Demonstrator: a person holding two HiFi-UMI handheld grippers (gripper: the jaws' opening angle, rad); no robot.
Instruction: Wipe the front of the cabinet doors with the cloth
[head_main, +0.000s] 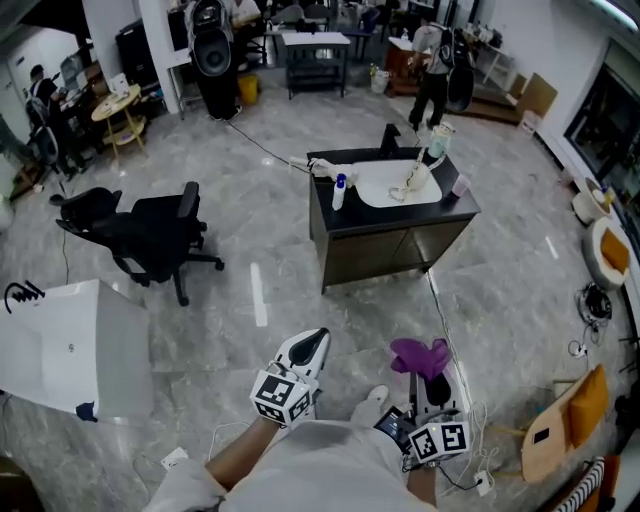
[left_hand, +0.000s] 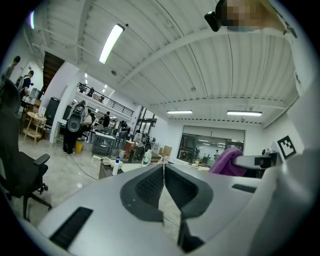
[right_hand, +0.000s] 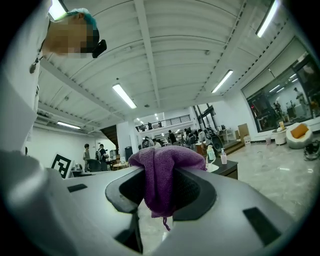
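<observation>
- Cloth (head_main: 420, 356): a purple cloth, bunched, held at the tip of the right gripper (head_main: 430, 378) low in the head view, over the grey marbled floor (head_main: 260, 300). It is well apart from the cabinet.
- In the right gripper view, the cloth (right_hand: 162, 175) sits between the two dark pads, draped over their top edge with a loose thread hanging below. The right gripper (right_hand: 162, 187) is clamped on it.
- Left gripper (head_main: 312, 340): held beside the right one, pointing up the frame. In the left gripper view its jaws meet at the tip, with nothing between them (left_hand: 164, 172). The cloth (left_hand: 225, 161) shows to the right in that view.
- Marker cubes: one rides on the left gripper (head_main: 282, 396) and one on the right (head_main: 440, 440), both close to the person's light sleeves.
- Cabinet (head_main: 345, 250): a dark, low unit standing alone mid-floor, ahead of the grippers. Its doors (head_main: 400, 250) face the person and are closed.
- Cabinet top: a white sink basin (head_main: 395, 185) is set into it. A white bottle with a blue cap (head_main: 339, 192) stands at the left of the basin, and a small pink bottle (head_main: 460, 186) at the right.
- Cable (head_main: 445, 330): runs over the floor from the cabinet's right corner toward the right gripper.
- Surroundings: a black office chair (head_main: 150, 235) stands left of the cabinet. A white table (head_main: 60, 350) fills the lower left. A black speaker (head_main: 212, 50) stands far behind, and a person (head_main: 433, 75) stands beyond the cabinet.
</observation>
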